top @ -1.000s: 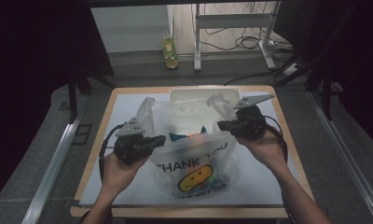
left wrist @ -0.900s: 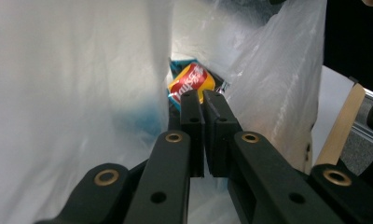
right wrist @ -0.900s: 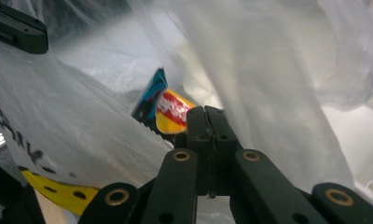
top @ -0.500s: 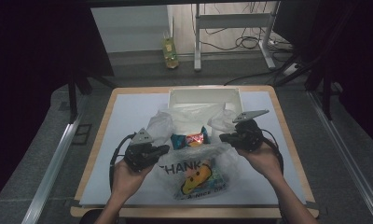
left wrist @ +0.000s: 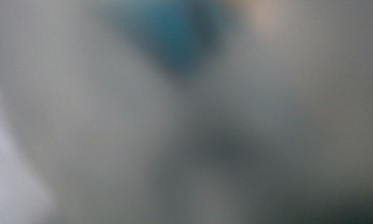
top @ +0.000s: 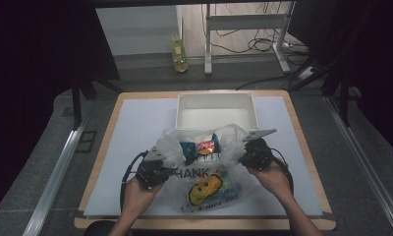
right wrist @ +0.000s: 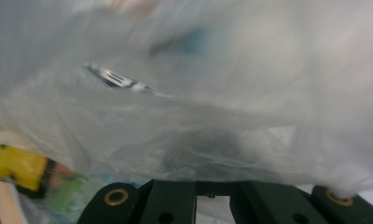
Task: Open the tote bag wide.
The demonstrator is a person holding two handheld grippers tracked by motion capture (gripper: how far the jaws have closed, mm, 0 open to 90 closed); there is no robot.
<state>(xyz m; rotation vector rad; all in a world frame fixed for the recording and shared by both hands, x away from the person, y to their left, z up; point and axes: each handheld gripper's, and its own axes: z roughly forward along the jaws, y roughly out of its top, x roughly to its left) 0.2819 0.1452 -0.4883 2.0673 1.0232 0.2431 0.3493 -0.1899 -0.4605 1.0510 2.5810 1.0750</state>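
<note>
Translucent white bag [top: 204,184], yellow smiley print (black lettering); white box [top: 216,110]; black grippers.

left gripper view wholly blurred, plastic bag [right wrist: 184,116] hiding tool tips

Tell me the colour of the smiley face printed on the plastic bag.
Yellow, on the clear plastic bag; the smiley face shows best in the high view.

Clear plastic bag [top: 204,179] w/ smiley print lies slumped on table, mouth open, snack packets [top: 200,147] inside.
</note>
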